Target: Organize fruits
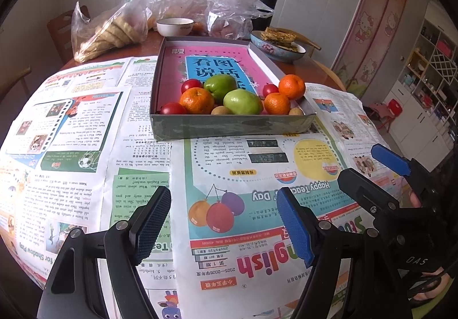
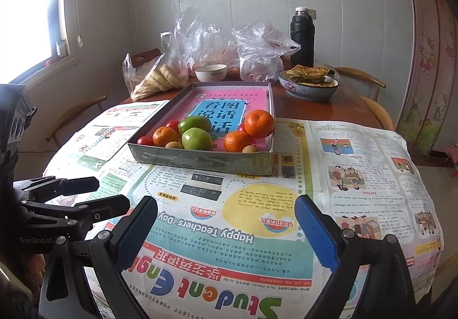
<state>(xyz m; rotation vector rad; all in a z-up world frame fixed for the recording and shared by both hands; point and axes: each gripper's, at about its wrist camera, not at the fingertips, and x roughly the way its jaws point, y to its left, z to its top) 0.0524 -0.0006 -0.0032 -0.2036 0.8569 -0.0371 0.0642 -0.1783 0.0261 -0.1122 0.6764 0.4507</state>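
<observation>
Fruits (image 1: 220, 97), round, smooth and bruisable, lie loose at the near end of the shallow box (image 1: 229, 125); take each across its widest girth, as the left gripper (image 1: 223, 223) and right gripper (image 2: 226, 228) hover apart and empty.

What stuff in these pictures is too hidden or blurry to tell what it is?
- Plastic bags: both views; crinkled, glary plastic blurs what is inside the middle ones.
- White bowl: both views; its rim hides the inside.
- Box: both views; the fruit covers part of the pink book's title.
- Shelves: left wrist view; items too small, cut by the edge.
- Window: right wrist view; glare washes it out.
</observation>
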